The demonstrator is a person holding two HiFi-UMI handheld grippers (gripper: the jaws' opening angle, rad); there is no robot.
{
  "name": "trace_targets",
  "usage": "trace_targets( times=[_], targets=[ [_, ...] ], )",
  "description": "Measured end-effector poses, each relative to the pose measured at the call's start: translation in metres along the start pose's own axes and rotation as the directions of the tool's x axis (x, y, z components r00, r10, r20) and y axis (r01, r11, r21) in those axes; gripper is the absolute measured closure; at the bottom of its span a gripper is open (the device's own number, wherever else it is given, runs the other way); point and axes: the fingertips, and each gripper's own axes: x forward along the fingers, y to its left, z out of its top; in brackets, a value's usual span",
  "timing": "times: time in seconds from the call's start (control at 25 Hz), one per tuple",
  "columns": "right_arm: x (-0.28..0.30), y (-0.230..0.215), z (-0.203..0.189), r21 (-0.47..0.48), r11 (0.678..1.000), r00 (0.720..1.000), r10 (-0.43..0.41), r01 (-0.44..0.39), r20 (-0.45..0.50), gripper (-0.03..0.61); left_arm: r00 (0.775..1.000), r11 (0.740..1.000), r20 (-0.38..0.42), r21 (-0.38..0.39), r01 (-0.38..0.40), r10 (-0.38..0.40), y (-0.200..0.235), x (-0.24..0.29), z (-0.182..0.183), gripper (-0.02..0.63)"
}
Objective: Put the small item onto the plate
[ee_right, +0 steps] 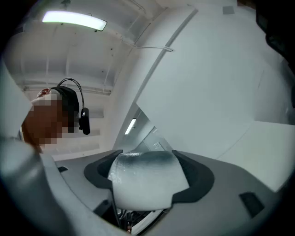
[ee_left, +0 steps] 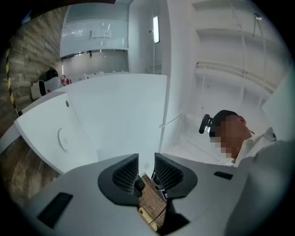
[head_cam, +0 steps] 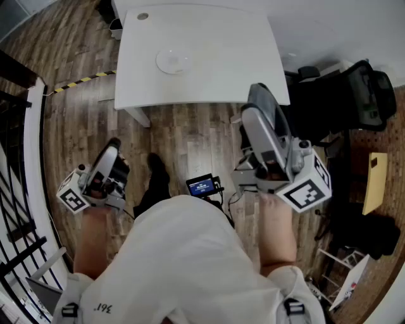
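A white plate [head_cam: 173, 61] lies near the middle of the white table [head_cam: 215, 69] ahead of me; the left gripper view shows this plate [ee_left: 62, 138] as a faint ring. My right gripper [head_cam: 261, 101] is raised in front of the table's near edge. Its jaws stand wide, shut on a white, grey-shaded textured item [ee_right: 145, 179] that fills the gap between both pads. My left gripper [head_cam: 112, 149] hangs low at the left over the wood floor. Its jaws [ee_left: 146, 161] are shut, with only a narrow slit and nothing between them.
A small grey disc [head_cam: 142, 16] sits at the table's far left corner. A black office chair [head_cam: 345, 95] stands right of the table. A device with a blue screen [head_cam: 202, 186] lies on the floor by my feet. A dark railing [head_cam: 16, 164] runs along the left.
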Motion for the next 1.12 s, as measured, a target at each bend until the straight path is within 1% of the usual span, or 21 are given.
trace_targets(
  times=[0.16, 0.2, 0.28, 0.36, 0.44, 0.48, 0.64, 0.8, 0.92, 1.0, 1.12],
  targets=[
    [-0.115, 0.017, 0.006, 0.000, 1.000, 1.000, -0.006, 0.006, -0.025, 0.253, 1.000, 1.000, 0.026, -0.023, -0.002, 0.002, -0.046, -0.004, -0.104, 0.502],
    [-0.145, 0.017, 0.007, 0.001, 1.000, 0.999, -0.018, 0.018, -0.034, 0.253, 0.999, 0.999, 0.034, -0.036, -0.001, 0.003, -0.056, -0.003, -0.130, 0.502],
    [-0.205, 0.015, 0.008, 0.004, 0.998, 0.997, -0.066, 0.066, -0.047, 0.253, 0.999, 0.996, 0.041, -0.087, -0.017, 0.020, -0.074, 0.001, -0.184, 0.502],
    [-0.259, 0.016, 0.013, -0.008, 0.992, 0.990, -0.127, 0.126, -0.058, 0.253, 0.999, 0.989, 0.012, -0.143, -0.035, 0.038, -0.094, 0.005, -0.234, 0.502],
    [-0.302, 0.022, 0.019, -0.045, 0.984, 0.983, -0.173, 0.171, -0.064, 0.253, 0.998, 0.986, -0.053, -0.160, -0.042, 0.034, -0.113, 0.011, -0.272, 0.502],
    [-0.318, 0.024, 0.023, -0.061, 0.981, 0.981, -0.187, 0.183, -0.060, 0.253, 0.996, 0.987, -0.080, -0.157, -0.039, 0.027, -0.120, 0.015, -0.285, 0.502],
    [-0.366, 0.037, 0.033, -0.083, 0.976, 0.979, -0.203, 0.200, -0.025, 0.253, 0.993, 0.992, -0.117, -0.125, 0.012, -0.026, -0.155, 0.037, -0.315, 0.502],
    [-0.389, 0.051, 0.027, -0.118, 0.971, 0.977, -0.211, 0.206, -0.031, 0.253, 0.990, 0.994, -0.131, -0.096, 0.046, -0.058, -0.182, 0.042, -0.330, 0.502],
    [-0.383, 0.062, 0.020, -0.128, 0.976, 0.982, -0.182, 0.174, -0.055, 0.253, 0.993, 0.996, -0.112, -0.082, 0.022, -0.031, -0.190, 0.026, -0.333, 0.502],
    [-0.376, 0.069, 0.008, -0.119, 0.981, 0.983, -0.163, 0.153, -0.081, 0.253, 0.996, 0.998, -0.092, -0.070, -0.006, -0.001, -0.192, 0.009, -0.329, 0.502],
    [-0.364, 0.079, -0.008, -0.135, 0.982, 0.982, -0.148, 0.133, -0.113, 0.253, 0.998, 0.997, -0.062, -0.072, -0.029, 0.025, -0.189, -0.013, -0.323, 0.502]
  ],
)
